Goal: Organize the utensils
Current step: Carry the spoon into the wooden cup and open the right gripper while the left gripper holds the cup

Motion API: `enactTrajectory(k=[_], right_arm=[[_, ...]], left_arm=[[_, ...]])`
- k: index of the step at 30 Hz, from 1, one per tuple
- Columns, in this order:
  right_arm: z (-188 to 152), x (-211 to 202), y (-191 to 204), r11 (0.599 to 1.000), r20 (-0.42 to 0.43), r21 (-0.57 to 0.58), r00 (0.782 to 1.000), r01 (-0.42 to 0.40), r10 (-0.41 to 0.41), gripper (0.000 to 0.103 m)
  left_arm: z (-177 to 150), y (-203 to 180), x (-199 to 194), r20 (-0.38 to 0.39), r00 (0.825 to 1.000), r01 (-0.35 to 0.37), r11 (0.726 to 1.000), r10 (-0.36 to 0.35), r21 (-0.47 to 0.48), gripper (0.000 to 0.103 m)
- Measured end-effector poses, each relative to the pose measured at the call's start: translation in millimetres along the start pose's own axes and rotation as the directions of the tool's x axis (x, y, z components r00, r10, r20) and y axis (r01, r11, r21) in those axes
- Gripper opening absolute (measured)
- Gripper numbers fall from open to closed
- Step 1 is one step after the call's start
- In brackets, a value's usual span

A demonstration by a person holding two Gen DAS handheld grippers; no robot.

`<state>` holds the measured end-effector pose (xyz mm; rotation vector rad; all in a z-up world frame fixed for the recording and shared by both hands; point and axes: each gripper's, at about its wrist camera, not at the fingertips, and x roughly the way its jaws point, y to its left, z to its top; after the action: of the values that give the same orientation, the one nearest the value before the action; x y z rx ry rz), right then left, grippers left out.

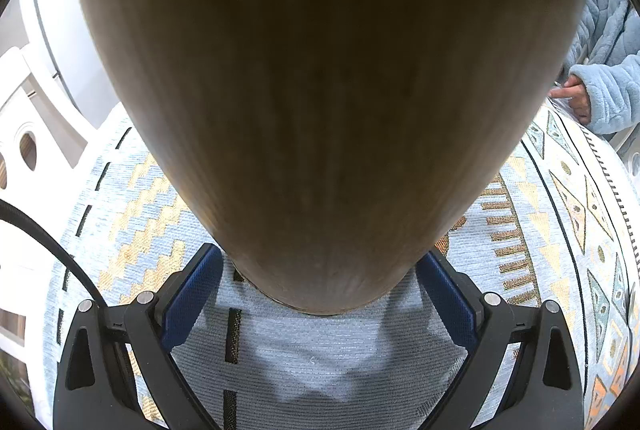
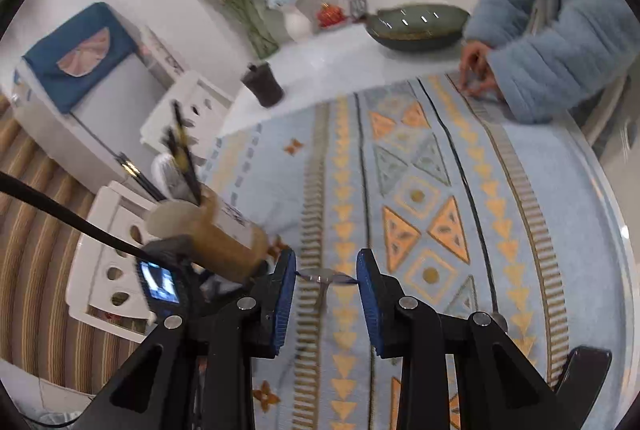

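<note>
Two grips could fail. At nine o'clock of the right wrist view, the left gripper [image 2: 224, 270] clamps the wooden holder [image 2: 216, 234], tilted, chopsticks [image 2: 180, 154] poking out; more tilt could spill them. At six o'clock, the right gripper [image 2: 326, 280], jaws partly closed, pinches a clear spoon [image 2: 320, 276] by thin edges, so it may slip onto the patterned cloth [image 2: 420, 190].

Black tool [image 2: 326, 280] frames — blue ribbed pads [image 2: 285, 294], silver screws.

a white table [image 2: 340, 66] carries a patterned light-blue cloth [image 2: 420, 190], a dark cup [image 2: 264, 84], a grey-green bowl [image 2: 418, 26] and a white vase [image 2: 298, 24].
</note>
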<state>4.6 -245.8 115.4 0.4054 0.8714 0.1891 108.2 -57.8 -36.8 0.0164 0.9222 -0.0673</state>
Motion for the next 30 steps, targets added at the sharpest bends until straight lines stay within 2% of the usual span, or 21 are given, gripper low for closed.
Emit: enactTrajectory(k=[7,11,15,20,22,25,30], right_arm=[[35.8,-33.1,29.6,0.996,0.097,-0.074,0.994,-0.050,0.057,0.030],[61.1,-58.5,50.5,0.987,0.165,-0.136,0.981,-0.081,0.104,0.030],[86.7,-82.8,80.1,0.971,0.232,-0.216,0.960,-0.105,0.156,0.030],[116.6,-99.2,126.1,0.933,0.269,-0.303,0.921,-0.196,0.281,0.030],[125.3,-96.1,145.5,0.915,0.275,-0.339,0.907,-0.218,0.318,0.030],[129.7,-78.0,164.6,0.897,0.248,-0.367,0.904,-0.247,0.350,0.030],[120.7,-27.7,186.1,0.884,0.181,-0.401,0.924,-0.243,0.336,0.030]], left_arm=[[0.1,-0.4,-0.1,0.000,1.000,0.000,1.000,0.000,0.000,0.098],[0.1,-0.6,0.0,0.000,1.000,-0.001,1.000,0.001,0.000,0.098],[0.0,-0.7,0.1,0.000,1.000,-0.001,1.000,0.001,0.000,0.098],[-0.1,-0.8,0.3,0.000,1.000,0.000,1.000,0.000,0.000,0.098],[-0.1,-0.9,0.3,0.000,1.000,0.000,1.000,0.000,0.000,0.098],[0.0,-1.0,0.1,0.000,1.000,0.000,1.000,0.000,0.000,0.098],[-0.9,0.1,-2.0,0.017,1.000,0.006,1.000,-0.006,-0.007,0.098]])
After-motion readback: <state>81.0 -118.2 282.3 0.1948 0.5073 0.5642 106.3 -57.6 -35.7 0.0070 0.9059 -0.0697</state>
